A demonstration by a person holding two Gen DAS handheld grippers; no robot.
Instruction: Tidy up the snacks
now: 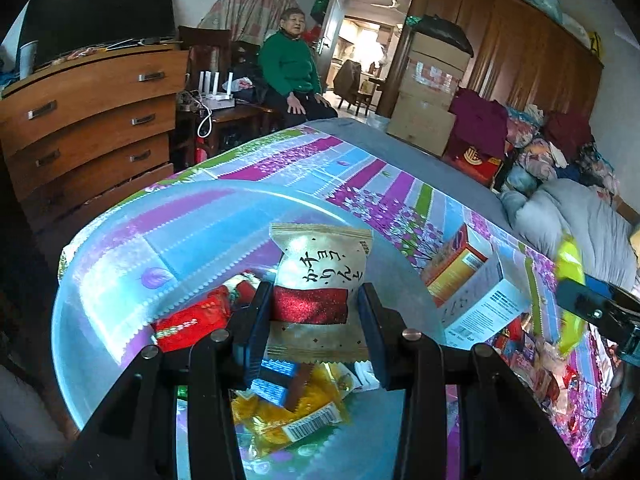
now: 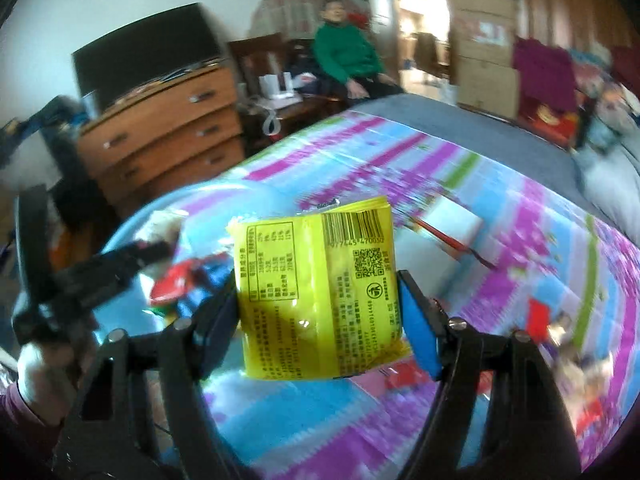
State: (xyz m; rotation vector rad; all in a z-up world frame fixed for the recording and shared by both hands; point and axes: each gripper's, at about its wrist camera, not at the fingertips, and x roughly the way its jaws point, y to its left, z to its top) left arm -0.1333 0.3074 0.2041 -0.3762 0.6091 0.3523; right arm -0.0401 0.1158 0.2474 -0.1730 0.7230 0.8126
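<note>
Left wrist view: a gold-and-red snack packet (image 1: 318, 280) is pinched upright by the left gripper (image 1: 316, 320) above the clear plastic tub (image 1: 120, 264), where red and yellow snacks (image 1: 288, 412) lie. A yellow snack packet (image 2: 320, 296) is clamped by the right gripper (image 2: 320, 320), apparently just beside the tub.

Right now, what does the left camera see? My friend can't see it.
The left gripper pinches a gold-and-red snack packet above a clear plastic tub holding more snacks. The tub sits on a flowery striped tablecloth.
</note>
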